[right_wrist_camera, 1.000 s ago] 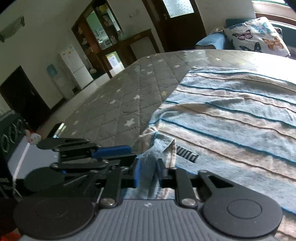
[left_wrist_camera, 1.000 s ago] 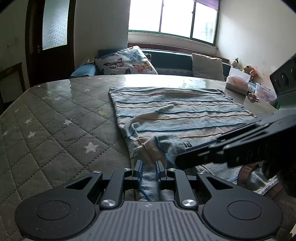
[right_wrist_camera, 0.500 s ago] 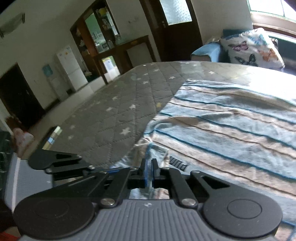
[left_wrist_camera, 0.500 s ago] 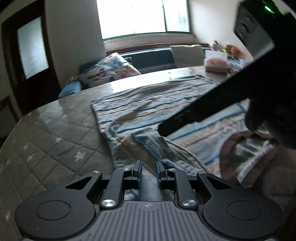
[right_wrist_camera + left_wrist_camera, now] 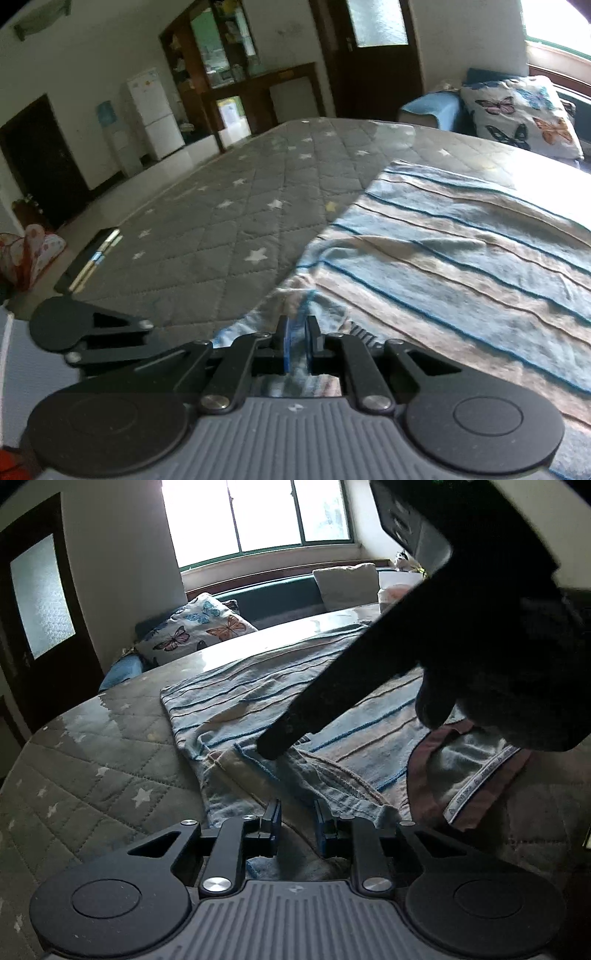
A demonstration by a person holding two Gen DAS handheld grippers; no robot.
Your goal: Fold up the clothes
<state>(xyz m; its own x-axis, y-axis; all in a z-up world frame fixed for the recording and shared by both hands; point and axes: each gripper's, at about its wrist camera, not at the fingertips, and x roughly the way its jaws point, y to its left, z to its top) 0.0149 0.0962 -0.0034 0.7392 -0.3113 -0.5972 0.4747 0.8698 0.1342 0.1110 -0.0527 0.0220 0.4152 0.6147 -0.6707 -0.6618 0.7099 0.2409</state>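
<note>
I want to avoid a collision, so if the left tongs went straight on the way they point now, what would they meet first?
Most likely the striped garment: its bunched fabric lies right ahead of the left tongs, whose jaws are opening. Just beyond, the right tongs cross that line, though the depth is hard to judge.

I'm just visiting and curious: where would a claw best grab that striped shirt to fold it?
Likely the bunched sleeve edge of the striped shirt, approached from the near side, low. The fabric ridges up there, unlike the flat body. The right claw already pinches that ridge; the left claw is opening over cloth.
</note>
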